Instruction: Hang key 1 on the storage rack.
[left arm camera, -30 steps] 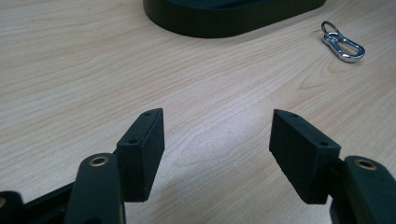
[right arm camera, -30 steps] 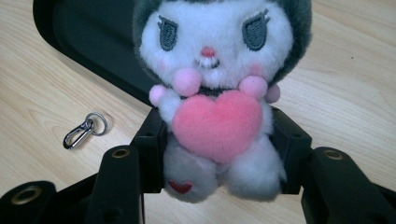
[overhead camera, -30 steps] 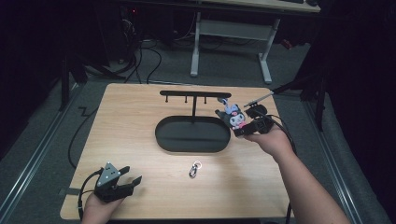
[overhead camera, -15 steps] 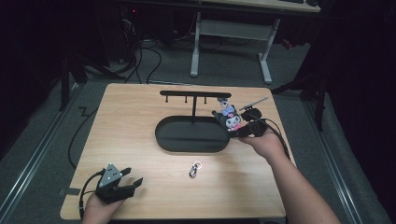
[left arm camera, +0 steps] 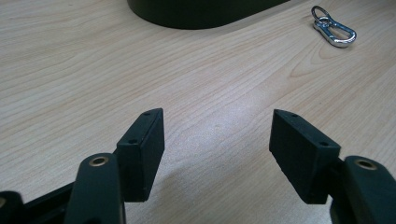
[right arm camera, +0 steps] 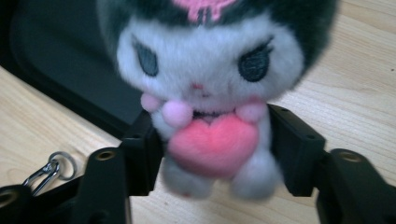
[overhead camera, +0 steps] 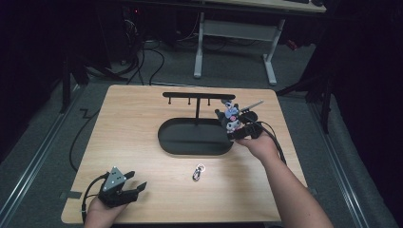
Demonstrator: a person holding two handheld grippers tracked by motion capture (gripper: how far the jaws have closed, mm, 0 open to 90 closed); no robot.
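Dark floor surrounds your wooden desk (overhead camera: pixel 142 123). Your right tool (overhead camera: pixel 236 129) is clamped on the plush toy (right arm camera: pixel 210 88) near the desk's right edge, just beside the black tray (overhead camera: pixel 190 140); grip the body evenly. Your left tool (left arm camera: pixel 217 149), jaws apart, rests near the front-left corner.

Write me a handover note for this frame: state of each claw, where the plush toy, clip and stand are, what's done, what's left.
Right claw: shut on the plush toy, held above the right end of the black tray, near the hook stand.
Left claw: open, holding nothing, low over the table at its near left corner.
Metal clip: lying loose on the table in front of the tray.
Done: toy picked up.
Left: toy not yet hung or set down; likely goes on a hook. Clip untouched.
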